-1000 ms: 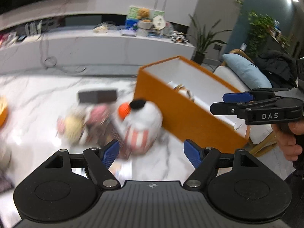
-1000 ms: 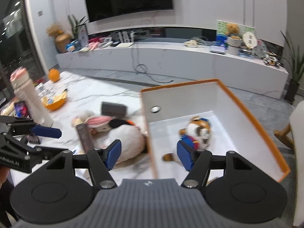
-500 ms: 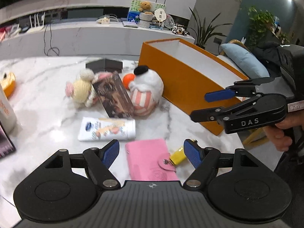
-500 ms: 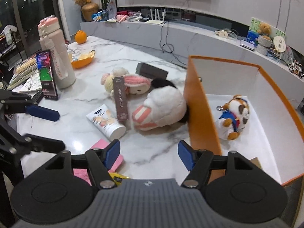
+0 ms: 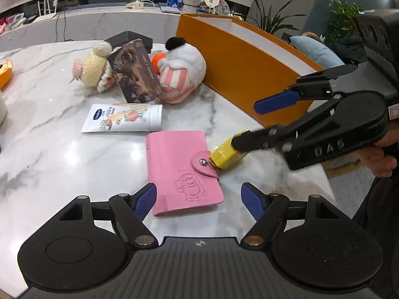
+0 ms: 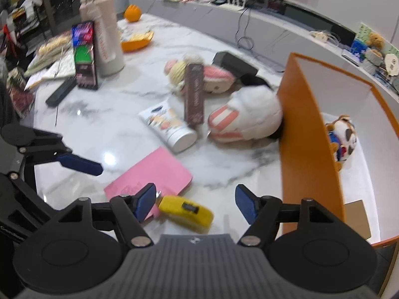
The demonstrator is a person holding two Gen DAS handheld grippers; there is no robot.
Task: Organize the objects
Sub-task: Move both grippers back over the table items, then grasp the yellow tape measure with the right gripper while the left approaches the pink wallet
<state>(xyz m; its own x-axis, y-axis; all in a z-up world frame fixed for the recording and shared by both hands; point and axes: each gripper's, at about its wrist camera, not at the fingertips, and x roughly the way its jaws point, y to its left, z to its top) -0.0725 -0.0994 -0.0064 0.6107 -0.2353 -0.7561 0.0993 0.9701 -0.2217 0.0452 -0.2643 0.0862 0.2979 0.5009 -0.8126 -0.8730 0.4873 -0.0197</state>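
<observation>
Tiger plush [image 6: 343,137] inside orange box [image 6: 306,134] shows only past the right hand-held gripper [image 6: 194,203], wide, jaws just opening.

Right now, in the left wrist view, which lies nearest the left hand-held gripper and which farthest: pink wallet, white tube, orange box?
1. Pink snap wallet, lying flat just ahead of the left hand-held gripper.
2. White printed tube, beyond the wallet, to the left.
3. Orange cardboard box, farthest, to the right.
</observation>
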